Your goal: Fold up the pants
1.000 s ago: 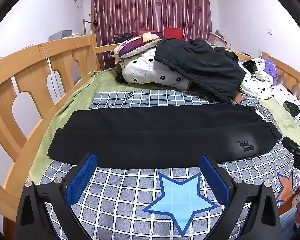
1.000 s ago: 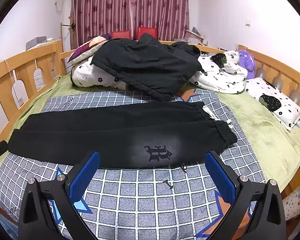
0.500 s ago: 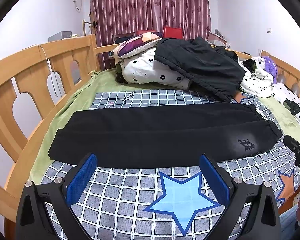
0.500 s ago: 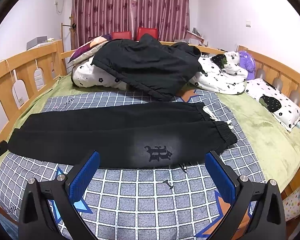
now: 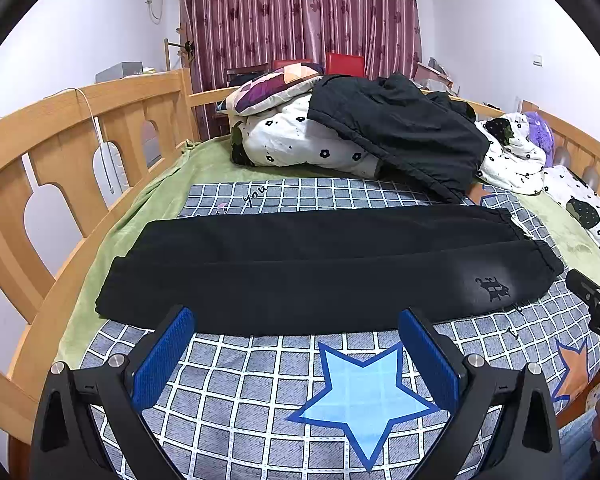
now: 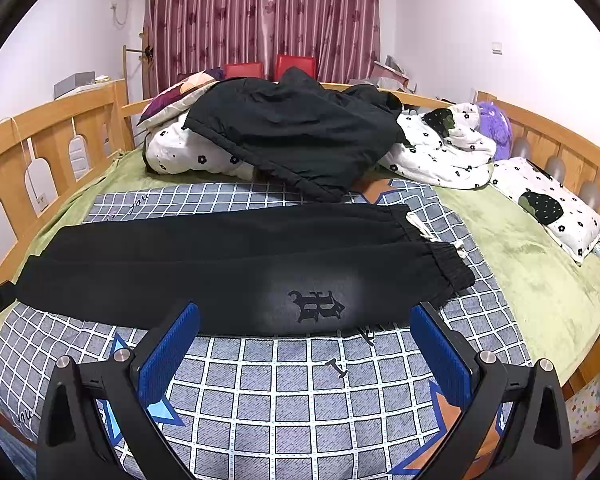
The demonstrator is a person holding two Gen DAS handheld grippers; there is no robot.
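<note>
Black pants (image 5: 320, 268) lie flat across the checked bedspread (image 5: 260, 384), folded lengthwise, waistband at the right, leg cuffs at the left. A dark logo (image 6: 316, 306) marks the near leg. They also show in the right wrist view (image 6: 228, 264). My left gripper (image 5: 296, 340) is open and empty, just short of the pants' near edge toward the cuffs. My right gripper (image 6: 306, 344) is open and empty, just short of the near edge below the logo. The right gripper's tip shows in the left wrist view (image 5: 596, 300).
A black jacket (image 5: 396, 136) lies on a flowered duvet (image 5: 296, 140) and pillow behind the pants. Wooden bed rails (image 5: 80, 136) run along the left and right (image 6: 548, 136). Flowered pillows (image 6: 548, 204) and a purple plush (image 6: 496, 124) lie at the right.
Both grippers have held almost still, open. The left wrist view has shifted very slightly. The pants have not moved.
</note>
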